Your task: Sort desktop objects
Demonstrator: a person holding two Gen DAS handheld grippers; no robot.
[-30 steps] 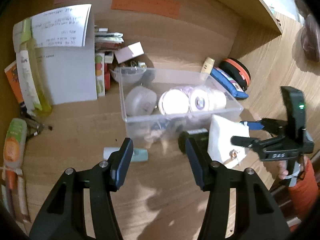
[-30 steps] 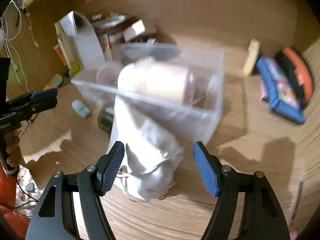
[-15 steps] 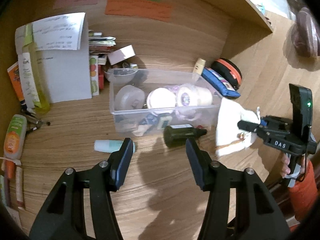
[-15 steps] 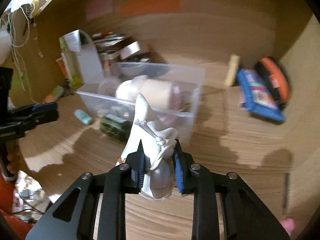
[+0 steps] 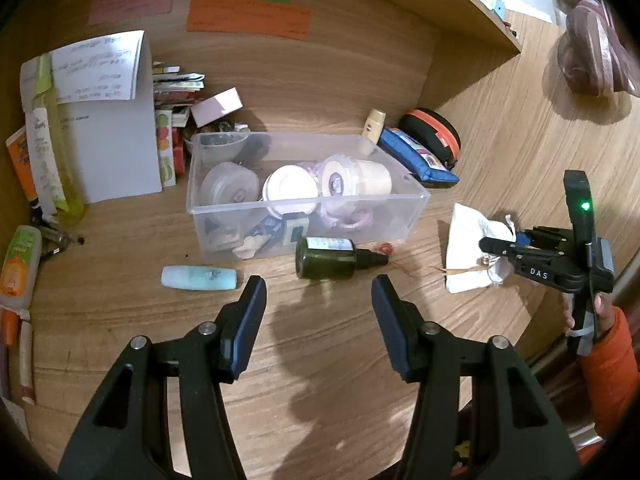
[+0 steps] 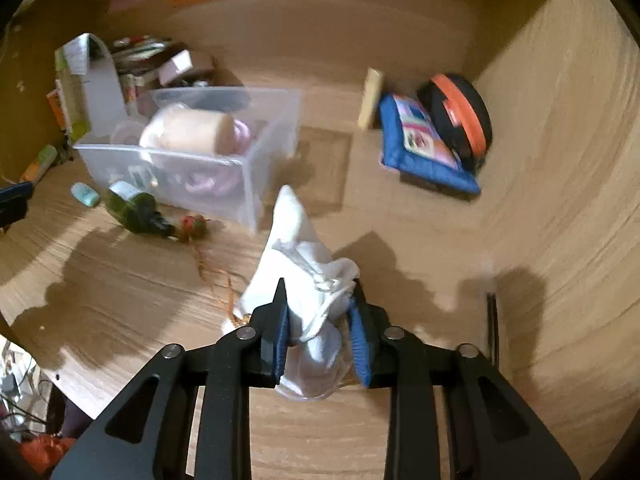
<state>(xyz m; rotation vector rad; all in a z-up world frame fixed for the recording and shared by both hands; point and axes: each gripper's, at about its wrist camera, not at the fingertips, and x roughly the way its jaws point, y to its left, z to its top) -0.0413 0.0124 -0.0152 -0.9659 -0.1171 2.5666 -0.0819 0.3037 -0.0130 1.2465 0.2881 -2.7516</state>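
On the wooden desk [image 5: 320,360], going from 9 o'clock to 3 o'clock in the left wrist view: a pale blue tube [image 5: 199,278] lies flat at about 10 o'clock of the left gripper [image 5: 319,300], whose jaws are spread wide with nothing between them. At 12 o'clock of that gripper a dark green bottle [image 5: 326,258] lies on its side, cap pointing toward 3 o'clock, just in front of the clear plastic bin [image 5: 416,216]. The bin holds several round lidded containers [image 5: 356,178] and small bits. Past the bottle, at 2 o'clock, a white drawstring pouch [image 5: 466,236] is pinched by the right gripper [image 5: 494,246].

The right wrist view shows that gripper [image 6: 320,320] clenched on the pouch [image 6: 304,264], 2 blue pads squeezing its gathered neck, the cloth tip pointing to 12 o'clock. A blue pouch [image 6: 424,148] and an orange-and-black case [image 6: 460,116] sit at 1 o'clock, touching each other.
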